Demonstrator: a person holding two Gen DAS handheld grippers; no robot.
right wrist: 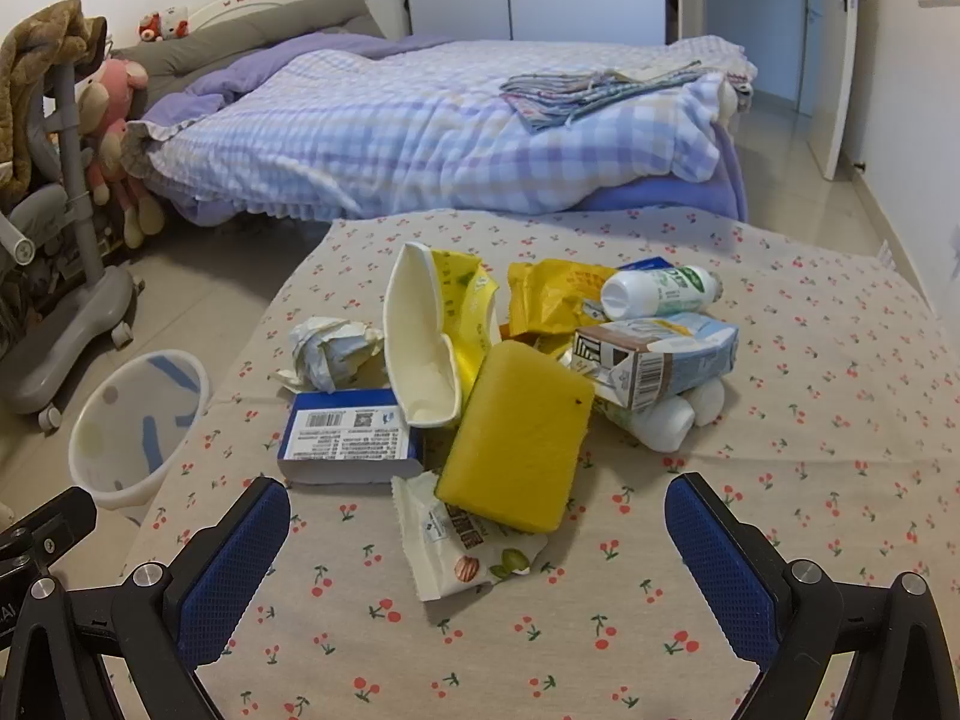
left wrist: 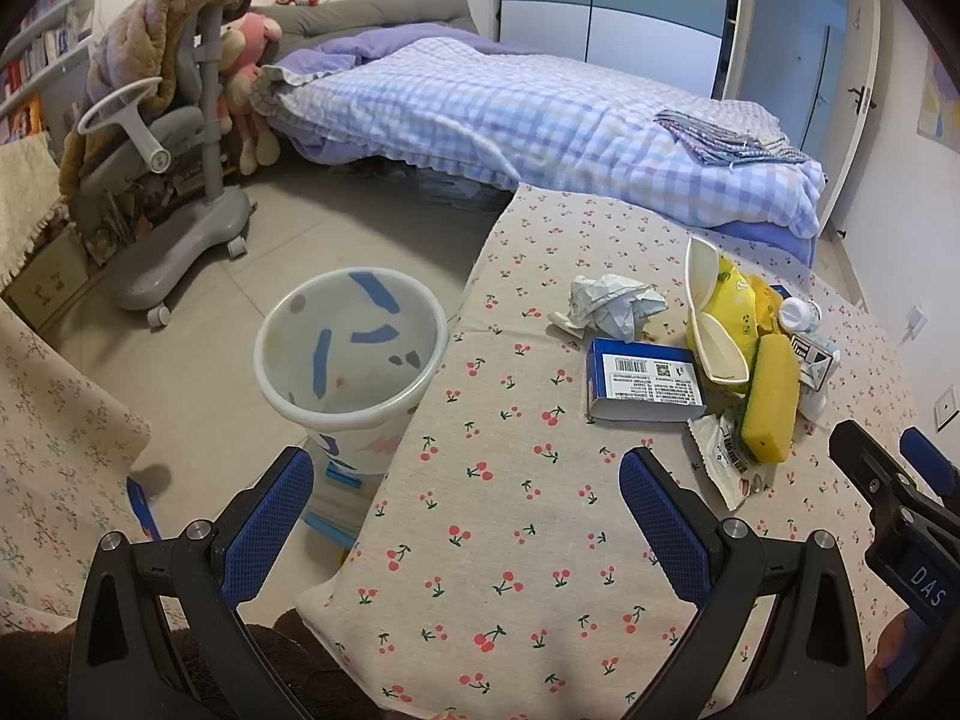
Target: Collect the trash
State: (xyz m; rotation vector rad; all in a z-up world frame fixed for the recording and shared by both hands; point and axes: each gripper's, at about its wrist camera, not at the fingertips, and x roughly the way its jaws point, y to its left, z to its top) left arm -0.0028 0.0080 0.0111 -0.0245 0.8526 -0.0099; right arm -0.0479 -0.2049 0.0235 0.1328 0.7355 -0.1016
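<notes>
A heap of trash lies on the cherry-print table [right wrist: 810, 420]: a yellow sponge [right wrist: 519, 432], a blue box [right wrist: 348, 435], crumpled paper [right wrist: 330, 348], a snack wrapper [right wrist: 456, 540], a squashed paper cup [right wrist: 420, 342], a milk carton [right wrist: 654, 360] and a white bottle [right wrist: 657, 291]. My right gripper [right wrist: 474, 546] stands open just short of the wrapper and sponge, holding nothing. My left gripper [left wrist: 468, 510] is open over the table's left edge, empty. The sponge [left wrist: 771, 399] and box [left wrist: 645, 381] lie ahead to its right. A white bin [left wrist: 351, 354] stands on the floor beside the table.
A bed with a checked quilt [left wrist: 510, 114] runs behind the table. A grey wheeled chair [left wrist: 174, 180] draped with a brown blanket stands at the left on the tiled floor. The right gripper [left wrist: 894, 468] shows at the left view's right edge. A door [right wrist: 840, 48] is at the far right.
</notes>
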